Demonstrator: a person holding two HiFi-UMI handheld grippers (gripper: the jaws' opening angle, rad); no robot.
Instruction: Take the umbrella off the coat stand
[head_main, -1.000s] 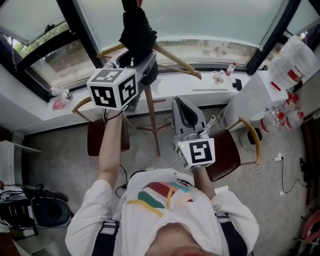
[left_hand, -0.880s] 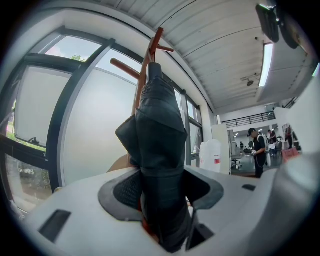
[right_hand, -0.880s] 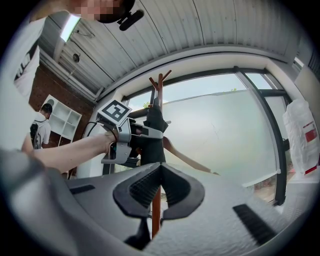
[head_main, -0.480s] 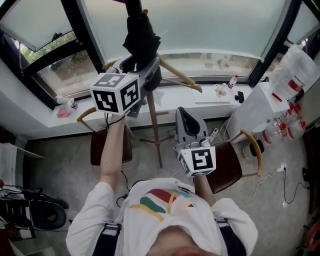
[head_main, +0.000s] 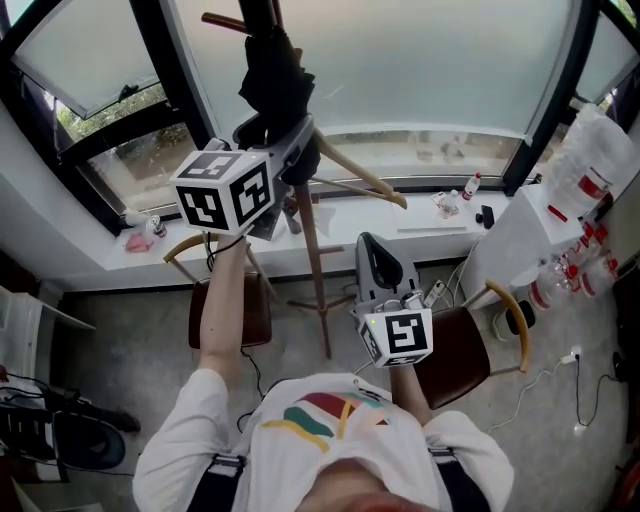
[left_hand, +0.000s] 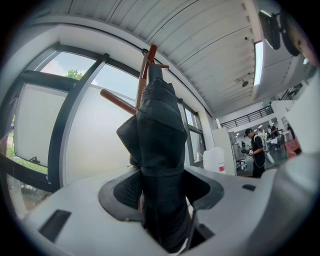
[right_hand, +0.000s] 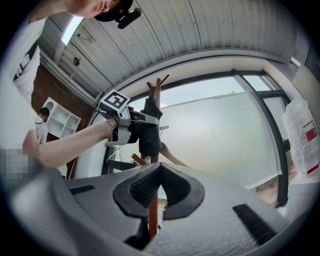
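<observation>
A black folded umbrella (head_main: 272, 75) hangs against the top of a wooden coat stand (head_main: 312, 270), in front of the window. My left gripper (head_main: 285, 140) is raised to it and shut on its lower part. In the left gripper view the umbrella (left_hand: 160, 150) fills the space between the pads of the left gripper (left_hand: 162, 192), and the stand's pegs (left_hand: 146, 65) show behind it. My right gripper (head_main: 375, 245) hangs lower, to the right of the pole, shut and empty. In the right gripper view the fingertips of the right gripper (right_hand: 160, 172) meet, and the umbrella (right_hand: 149, 132) is seen beyond them.
Two chairs with brown seats (head_main: 230, 310) (head_main: 460, 345) stand either side of the stand's legs. The white window sill (head_main: 400, 215) carries small bottles. White plastic bags (head_main: 590, 150) are piled at the right. A person (left_hand: 257, 155) stands far off in the room.
My left gripper has risen with the umbrella in it, higher along the stand. The right gripper has stayed about where it was.
</observation>
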